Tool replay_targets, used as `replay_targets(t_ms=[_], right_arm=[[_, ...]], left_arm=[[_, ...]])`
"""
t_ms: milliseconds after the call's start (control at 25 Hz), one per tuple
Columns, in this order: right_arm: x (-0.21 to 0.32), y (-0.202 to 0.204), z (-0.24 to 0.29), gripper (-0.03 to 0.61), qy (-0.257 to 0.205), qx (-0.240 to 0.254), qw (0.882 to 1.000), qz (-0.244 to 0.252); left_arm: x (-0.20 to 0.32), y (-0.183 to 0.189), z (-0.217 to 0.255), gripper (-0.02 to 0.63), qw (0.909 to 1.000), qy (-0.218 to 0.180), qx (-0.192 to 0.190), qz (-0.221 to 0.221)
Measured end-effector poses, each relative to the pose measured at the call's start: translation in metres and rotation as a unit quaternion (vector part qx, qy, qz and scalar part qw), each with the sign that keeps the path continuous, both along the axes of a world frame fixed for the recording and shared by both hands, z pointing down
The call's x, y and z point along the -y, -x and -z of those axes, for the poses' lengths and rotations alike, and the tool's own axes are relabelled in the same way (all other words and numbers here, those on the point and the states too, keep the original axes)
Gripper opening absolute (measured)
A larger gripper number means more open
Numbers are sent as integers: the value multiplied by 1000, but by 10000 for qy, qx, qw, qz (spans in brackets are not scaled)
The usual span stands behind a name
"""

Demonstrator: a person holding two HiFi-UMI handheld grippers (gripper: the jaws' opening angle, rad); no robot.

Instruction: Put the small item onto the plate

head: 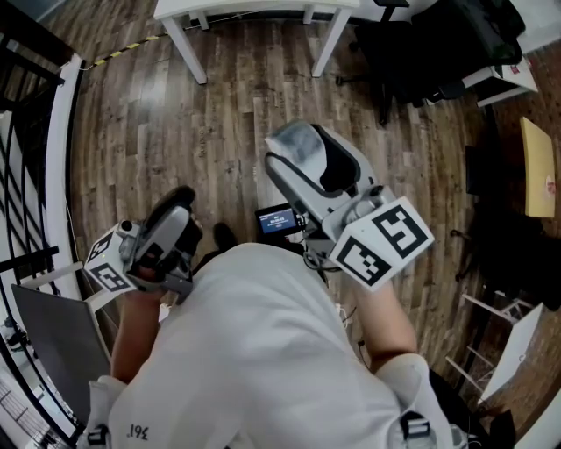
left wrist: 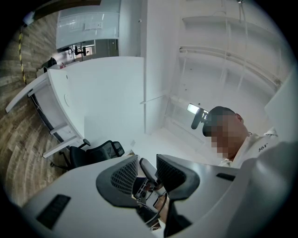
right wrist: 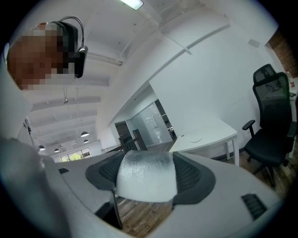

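Wooden floor lies open; right gripper fingers clamp frosted item, left gripper fingers apart, empty.

Wood plank floor thru-out. White desk at top of head view, black chair to its right, black railing at left edge, yellow-black tape on floor nr desk. Walls + ceiling white. Strip light overhead, round lamps further back, bright windows at far end.
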State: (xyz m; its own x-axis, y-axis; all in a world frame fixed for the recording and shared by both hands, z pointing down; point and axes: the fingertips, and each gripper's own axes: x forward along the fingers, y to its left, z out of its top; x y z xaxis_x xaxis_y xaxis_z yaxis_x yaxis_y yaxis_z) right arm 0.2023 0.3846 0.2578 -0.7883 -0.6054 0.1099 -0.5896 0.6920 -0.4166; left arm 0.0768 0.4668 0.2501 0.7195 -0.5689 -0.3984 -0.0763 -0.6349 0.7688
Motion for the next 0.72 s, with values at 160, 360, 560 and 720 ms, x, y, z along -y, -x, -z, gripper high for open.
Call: replay_targets(t_ms=[160,360,560,720], right_arm=[[10,-5,0,313,-10,9,10000,74],[23,-16,-1,313,-1,35,9999,143],[31,-23,-6,313,43,29,9998,200],[37,-28,-12,313,62,-10,9997,223]], left_arm=[[8,-8,0,114,10000,-9,17,60],[18,-22,-1,114,9999,16,39,123],[29,-31,-7,114,9998,68,67,160],[35,-39,-13,114,9999,93,26,140]])
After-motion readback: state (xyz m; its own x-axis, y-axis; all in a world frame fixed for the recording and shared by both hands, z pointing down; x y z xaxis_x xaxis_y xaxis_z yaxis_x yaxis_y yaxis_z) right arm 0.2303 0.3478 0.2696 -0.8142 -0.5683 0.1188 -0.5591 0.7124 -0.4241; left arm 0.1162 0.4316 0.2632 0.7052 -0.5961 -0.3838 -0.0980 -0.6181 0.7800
